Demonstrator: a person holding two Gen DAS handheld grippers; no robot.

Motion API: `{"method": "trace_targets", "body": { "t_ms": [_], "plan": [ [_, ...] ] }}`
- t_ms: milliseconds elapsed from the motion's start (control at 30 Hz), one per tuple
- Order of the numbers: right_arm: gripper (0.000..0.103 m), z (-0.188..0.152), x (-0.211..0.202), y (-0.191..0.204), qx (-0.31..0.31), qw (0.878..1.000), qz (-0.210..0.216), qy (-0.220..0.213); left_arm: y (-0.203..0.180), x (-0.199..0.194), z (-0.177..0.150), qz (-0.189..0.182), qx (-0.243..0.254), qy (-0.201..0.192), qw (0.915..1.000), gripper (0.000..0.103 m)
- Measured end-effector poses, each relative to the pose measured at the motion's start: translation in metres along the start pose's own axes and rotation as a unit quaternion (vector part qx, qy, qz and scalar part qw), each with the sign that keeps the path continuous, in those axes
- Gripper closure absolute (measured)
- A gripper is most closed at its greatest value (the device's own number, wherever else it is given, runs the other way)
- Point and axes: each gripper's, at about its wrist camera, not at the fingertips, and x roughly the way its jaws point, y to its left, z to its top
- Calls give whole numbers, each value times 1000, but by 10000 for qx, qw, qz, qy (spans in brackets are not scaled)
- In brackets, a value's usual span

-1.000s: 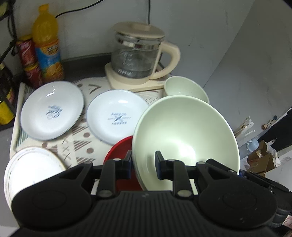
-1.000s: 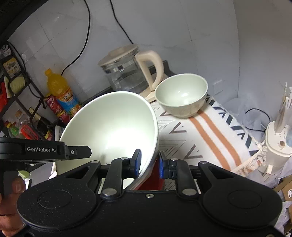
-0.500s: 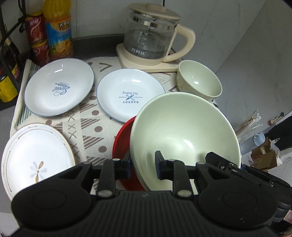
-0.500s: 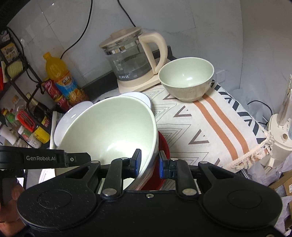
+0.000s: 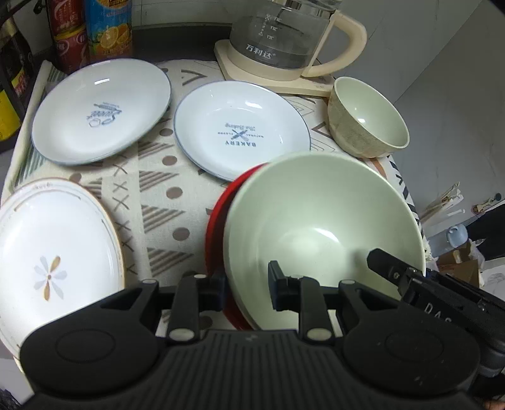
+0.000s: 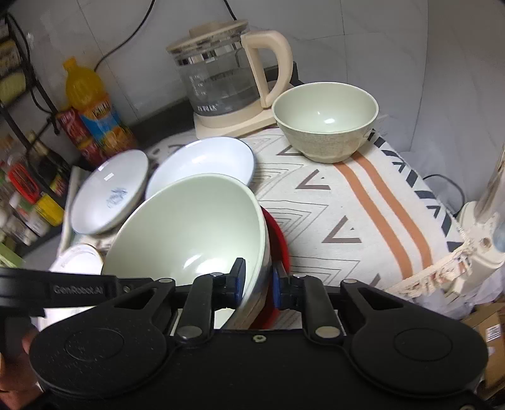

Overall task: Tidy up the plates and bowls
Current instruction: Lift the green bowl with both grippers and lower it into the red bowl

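A large pale green bowl (image 5: 315, 220) (image 6: 189, 227) sits nested in a red dish (image 5: 217, 217) (image 6: 279, 239), low over the patterned cloth (image 5: 157, 189). My left gripper (image 5: 247, 290) is shut on the near rim, with both the green and the red edge between its fingers. My right gripper (image 6: 257, 282) straddles the bowl's opposite rim; its jaws are closing, one pad inside the bowl and one outside. A smaller green bowl (image 5: 369, 123) (image 6: 325, 123) stands upright at the cloth's far right.
Three plates lie on the cloth: a "Sweet" plate (image 5: 101, 110), a "Bakery" plate (image 5: 240, 132) and a flower plate (image 5: 53, 252). A glass kettle (image 5: 284, 41) on its base stands at the back, with a juice bottle (image 5: 107, 28) and cans at the back left.
Both grippers have come down with the green bowl and red dish toward the cloth. The plates now look closer and the bowl sits less tilted.
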Motion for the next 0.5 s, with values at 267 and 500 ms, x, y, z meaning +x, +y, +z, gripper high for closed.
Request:
{"method": "trace_targets", "body": {
  "t_ms": [267,500],
  "plan": [
    [91,3,12,0,84,9999,-115,76,4,-13,15,92,80,-210,9997,75],
    [85,6,17,4,23,9998,-24,190,7,-19,30,214,111,-328,9992,68]
  ]
}}
